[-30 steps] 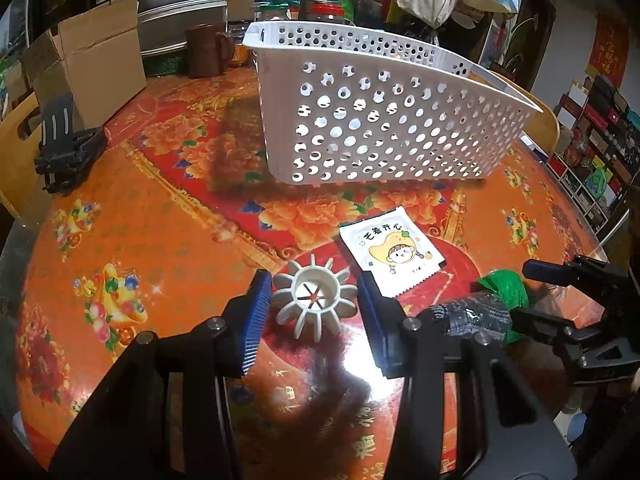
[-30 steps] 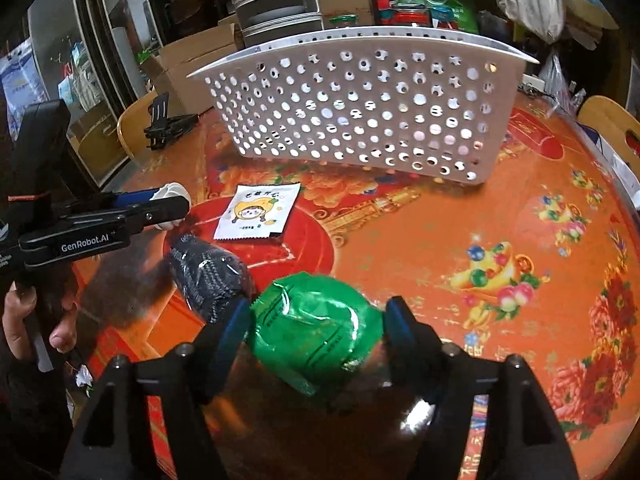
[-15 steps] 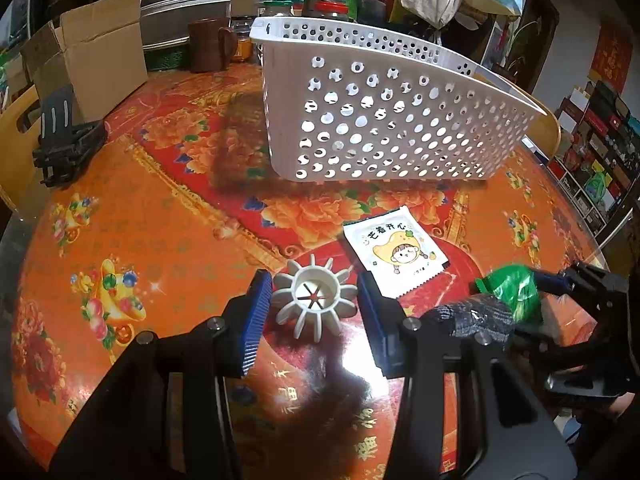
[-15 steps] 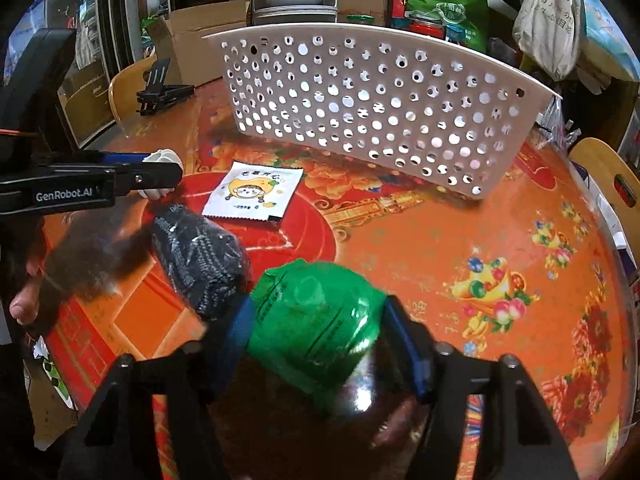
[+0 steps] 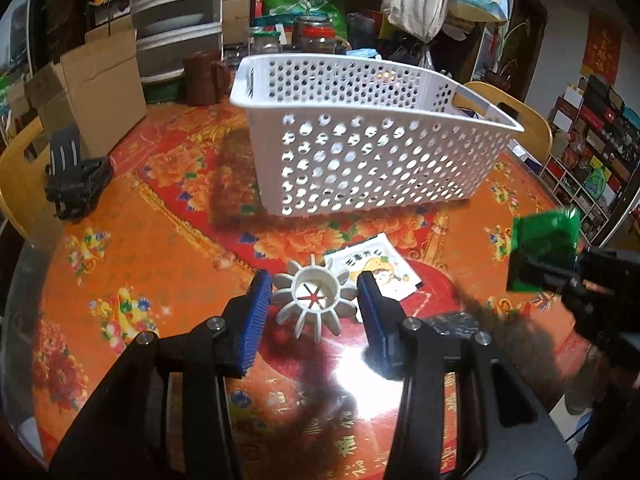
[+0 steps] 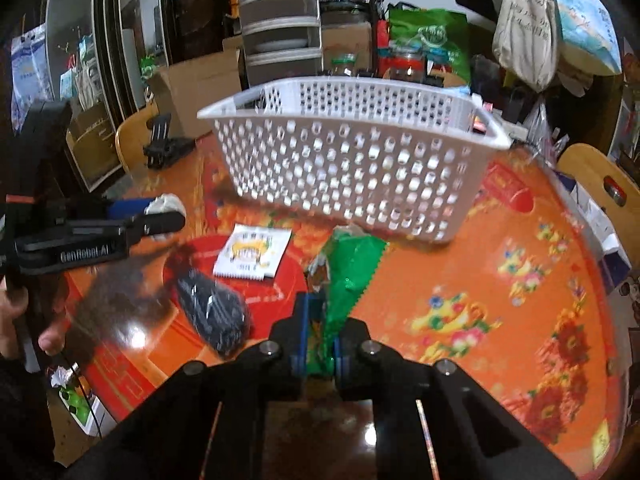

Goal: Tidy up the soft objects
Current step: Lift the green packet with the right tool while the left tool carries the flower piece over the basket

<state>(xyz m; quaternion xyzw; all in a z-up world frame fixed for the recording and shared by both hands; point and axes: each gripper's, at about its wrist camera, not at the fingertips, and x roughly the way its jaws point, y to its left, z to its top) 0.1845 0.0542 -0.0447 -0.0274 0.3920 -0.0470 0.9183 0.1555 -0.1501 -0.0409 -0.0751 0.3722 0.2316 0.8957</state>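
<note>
The right claw [image 6: 316, 344] has just been closing and now pinches a crinkly green plastic packet [image 6: 348, 272], squeezed flat between its blue pads. The packet's long axis runs forward, toward the white perforated plastic basket [image 6: 352, 168] straight ahead on the tabletop [image 6: 460, 280]. The basket's near wall stands between packet and interior, so the carry likely needs height to clear the rim. The left claw [image 5: 314, 306], jaws narrowly parted, holds a white spoked plastic ring [image 5: 315, 300] between its pads, with the basket ahead and slightly right. A white printed sachet [image 6: 252, 256] and a black knitted bundle in clear wrap [image 6: 212, 316] lie on the tabletop between the two claws, below the likely path.
</note>
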